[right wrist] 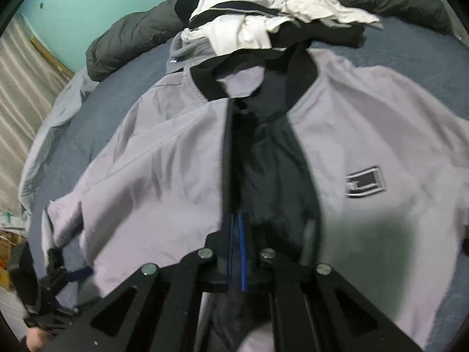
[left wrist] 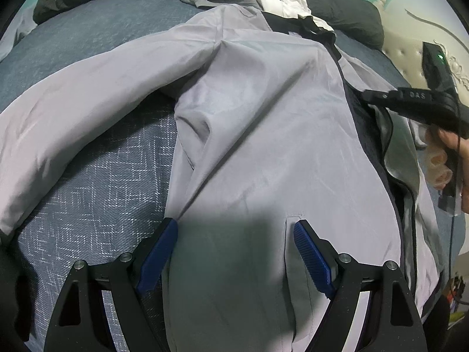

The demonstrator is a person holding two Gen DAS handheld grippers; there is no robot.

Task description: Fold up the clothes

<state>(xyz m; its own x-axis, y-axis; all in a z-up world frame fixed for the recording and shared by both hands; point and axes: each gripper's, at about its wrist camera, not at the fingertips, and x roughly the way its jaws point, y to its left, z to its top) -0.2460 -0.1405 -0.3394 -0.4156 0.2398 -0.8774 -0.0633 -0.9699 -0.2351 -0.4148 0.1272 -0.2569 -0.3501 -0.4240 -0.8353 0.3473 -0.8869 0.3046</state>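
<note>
Right wrist view, fingers: right gripper [right wrist: 238,231] has its blue pads pressed together on the dark zipper edge [right wrist: 231,152] of the grey jacket [right wrist: 164,176]; whether cloth is truly pinched between them is blurred, but they sit right on that edge.
Left wrist view, fingers: left gripper [left wrist: 236,252] stands wide, nothing between the pads, hovering over the near hem of the jacket's left panel.
Jacket, place: spread front-up on the bed [left wrist: 96,182], collar [right wrist: 304,79] at the far end, hem near, front unzipped with the dark lining showing down the middle.
Jacket, parts: left sleeve [left wrist: 73,123] flung out to the left; chest badge [right wrist: 365,182] on the right panel.
Handling, judged: thin, light, soft shell cloth; likely slick and prone to slide or billow, no stiffness to hold a crease.
Hold points, judged: zipper edge, hem corners, shoulder seam, cuff; a pinch in mid-panel would only bunch.
Far end: pile of clothes [right wrist: 263,8], white and black, touching the collar; dark duvet [right wrist: 132,38] behind.
Right edge, left wrist view: a hand [left wrist: 442,158] holding the right gripper's handle.
</note>
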